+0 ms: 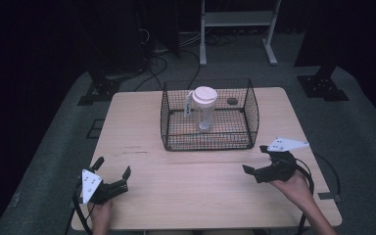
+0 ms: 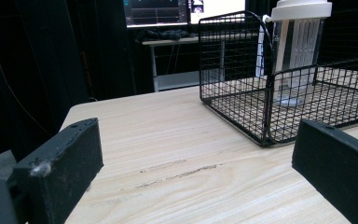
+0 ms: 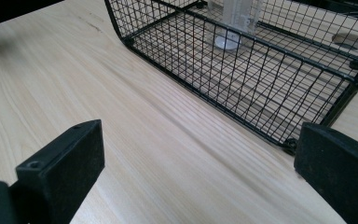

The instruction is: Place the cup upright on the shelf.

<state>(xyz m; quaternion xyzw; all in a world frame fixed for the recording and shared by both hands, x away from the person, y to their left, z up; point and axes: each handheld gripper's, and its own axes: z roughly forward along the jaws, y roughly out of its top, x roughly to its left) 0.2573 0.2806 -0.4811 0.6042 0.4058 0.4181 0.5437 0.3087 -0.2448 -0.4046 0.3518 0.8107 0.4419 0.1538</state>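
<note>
The left gripper [image 1: 112, 167] rests at the near left of the bench [image 1: 186, 196], jaws spread wide with nothing between them. The right gripper [image 1: 254, 159] sits at the near right, jaws likewise spread and empty. Ahead of both, between them and well apart, stands a wire basket [image 1: 169, 122]. Inside it a clear bottle [image 1: 204, 115] with a white lid stands upright, probably plastic.

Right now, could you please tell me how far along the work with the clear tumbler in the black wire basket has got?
Nothing looks done yet: the clear plastic tumbler with a white lid stands upright inside the black wire basket. Nothing is in hand; the left gripper and right gripper are open, apart from the basket. Reaching and grasping remain.
</note>
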